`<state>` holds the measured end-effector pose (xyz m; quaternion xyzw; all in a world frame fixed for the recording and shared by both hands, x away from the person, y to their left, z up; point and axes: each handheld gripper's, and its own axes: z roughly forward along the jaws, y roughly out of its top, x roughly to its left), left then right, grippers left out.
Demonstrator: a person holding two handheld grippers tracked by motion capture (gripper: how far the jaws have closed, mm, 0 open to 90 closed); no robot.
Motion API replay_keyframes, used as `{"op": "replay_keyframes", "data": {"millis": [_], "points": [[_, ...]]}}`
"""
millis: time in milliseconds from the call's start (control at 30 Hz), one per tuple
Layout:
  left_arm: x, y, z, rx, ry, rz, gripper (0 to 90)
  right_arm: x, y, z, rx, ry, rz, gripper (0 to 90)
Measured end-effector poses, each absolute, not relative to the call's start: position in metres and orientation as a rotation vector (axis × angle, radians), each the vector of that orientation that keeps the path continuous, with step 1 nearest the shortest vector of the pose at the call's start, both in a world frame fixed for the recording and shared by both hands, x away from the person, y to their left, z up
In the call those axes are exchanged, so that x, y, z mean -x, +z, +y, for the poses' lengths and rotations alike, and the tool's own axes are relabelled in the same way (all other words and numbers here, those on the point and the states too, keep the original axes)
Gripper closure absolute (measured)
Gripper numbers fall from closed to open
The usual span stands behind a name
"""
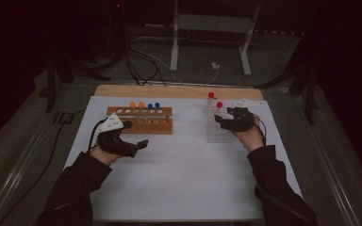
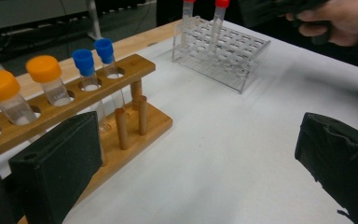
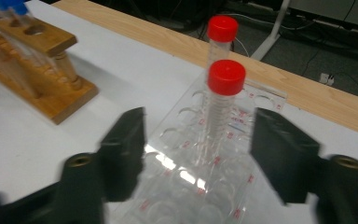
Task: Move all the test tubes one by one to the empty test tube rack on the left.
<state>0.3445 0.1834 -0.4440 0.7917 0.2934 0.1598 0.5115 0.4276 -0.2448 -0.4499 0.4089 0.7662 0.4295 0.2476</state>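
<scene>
The wooden rack (image 1: 140,119) stands at the left of the white worktop (image 1: 179,179). It is made of light brown wood with round holes and turned pegs. It holds 2 clear tubes with orange caps (image 2: 43,68) and 2 with blue caps (image 2: 83,59). No writing can be read on them.

The left tool (image 1: 143,143) lies just before this rack, its padded black jaws wide apart with nothing between them.

At the right stands a clear plastic rack (image 3: 200,168) with small red marks beside its holes, too blurred to read. In it stand 2 ribbed clear tubes; the nearer red-capped tube (image 3: 224,109) rises between the jaws of the right tool (image 3: 198,140), which stand half open and do not touch it.
</scene>
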Motion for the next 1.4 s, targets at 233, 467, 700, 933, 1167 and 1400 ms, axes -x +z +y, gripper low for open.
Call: {"op": "replay_keyframes", "data": {"millis": [233, 467, 700, 933, 1167, 1400], "points": [[-0.343, -0.443, 0.185, -1.897, 0.390, 0.677, 1.3, -0.452, -0.459, -0.243, -1.170, 1.106, 2.098, 53.8], [-0.342, -0.445, 0.184, -1.912, 0.405, 0.684, 1.4, -0.462, -0.468, -0.238, -1.183, 1.062, 2.117, 69.9], [-0.342, -0.446, 0.182, -1.923, 0.397, 0.679, 1.3, -0.463, -0.466, -0.234, -1.165, 1.046, 2.127, 74.5], [-0.342, -0.446, 0.181, -1.927, 0.395, 0.680, 1.4, -0.458, -0.443, -0.235, -1.127, 1.070, 2.101, 74.6], [-0.342, -0.444, 0.179, -1.933, 0.387, 0.670, 1.4, -0.449, -0.412, -0.236, -1.091, 1.116, 2.070, 74.6], [-0.341, -0.440, 0.172, -1.946, 0.375, 0.650, 1.4, -0.430, -0.398, -0.223, -1.019, 1.169, 2.111, 74.6]]}}
